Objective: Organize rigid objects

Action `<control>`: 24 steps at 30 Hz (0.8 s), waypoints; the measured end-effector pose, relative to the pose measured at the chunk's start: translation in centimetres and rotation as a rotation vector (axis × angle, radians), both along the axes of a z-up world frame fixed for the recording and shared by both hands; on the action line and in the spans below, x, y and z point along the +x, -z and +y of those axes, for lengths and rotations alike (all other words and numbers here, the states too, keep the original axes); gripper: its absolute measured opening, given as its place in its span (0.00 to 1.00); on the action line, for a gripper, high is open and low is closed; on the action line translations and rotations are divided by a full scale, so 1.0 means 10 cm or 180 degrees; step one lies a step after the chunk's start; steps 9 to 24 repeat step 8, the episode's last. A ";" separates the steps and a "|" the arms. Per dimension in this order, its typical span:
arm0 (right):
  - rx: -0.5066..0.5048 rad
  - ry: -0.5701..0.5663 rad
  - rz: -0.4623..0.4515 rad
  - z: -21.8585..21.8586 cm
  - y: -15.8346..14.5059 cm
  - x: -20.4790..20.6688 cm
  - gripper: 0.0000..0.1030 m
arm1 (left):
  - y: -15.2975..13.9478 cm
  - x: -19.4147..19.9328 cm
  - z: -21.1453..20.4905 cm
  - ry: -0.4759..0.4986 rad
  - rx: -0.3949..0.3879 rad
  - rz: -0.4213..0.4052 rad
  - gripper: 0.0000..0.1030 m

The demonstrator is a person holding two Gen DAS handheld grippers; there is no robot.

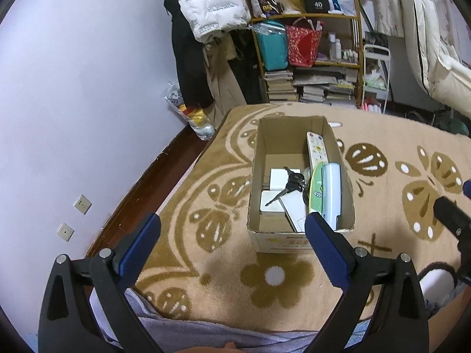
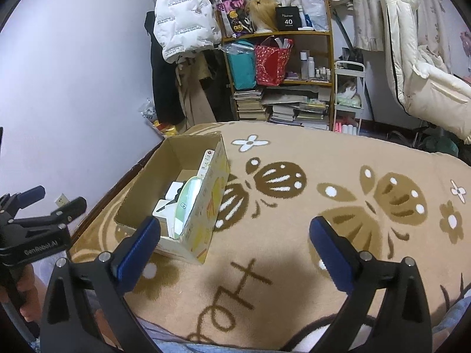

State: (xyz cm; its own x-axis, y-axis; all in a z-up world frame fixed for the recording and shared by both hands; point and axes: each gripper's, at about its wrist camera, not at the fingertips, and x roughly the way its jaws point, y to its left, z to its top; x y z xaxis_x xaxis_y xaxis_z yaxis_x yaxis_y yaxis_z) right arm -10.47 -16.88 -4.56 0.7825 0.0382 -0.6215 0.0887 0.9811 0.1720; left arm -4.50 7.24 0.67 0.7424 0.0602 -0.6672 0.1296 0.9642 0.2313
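Observation:
An open cardboard box (image 1: 259,153) stands on the patterned blanket (image 1: 223,279). Inside lie a white remote (image 1: 314,147), black keys (image 1: 290,181), white boxes (image 1: 273,203), a green round item (image 1: 316,186) and a pale blue tube (image 1: 331,188). My left gripper (image 1: 232,229) is open and empty, just in front of the box. The box also shows in the right wrist view (image 2: 206,206), left of my right gripper (image 2: 235,232), which is open and empty above the blanket (image 2: 294,264). The left gripper shows at the far left of the right wrist view (image 2: 54,200).
A purple wall (image 1: 73,88) and dark baseboard (image 1: 153,173) run along the left. Behind the bed stand a wooden shelf (image 1: 309,16) with bags and stacked books, hanging coats (image 1: 206,6), and a white cart (image 1: 376,70). A white duvet (image 1: 435,44) hangs at right.

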 end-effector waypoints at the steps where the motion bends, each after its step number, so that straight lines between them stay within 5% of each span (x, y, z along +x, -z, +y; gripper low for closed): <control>1: -0.0001 0.0001 0.0005 0.00 0.00 0.00 1.00 | 0.00 -0.01 0.01 -0.0002 -0.0010 -0.0007 0.95; 24: -0.0004 0.0010 -0.0007 -0.01 0.01 -0.01 1.00 | 0.00 -0.05 -0.01 0.0050 0.0002 -0.0046 0.95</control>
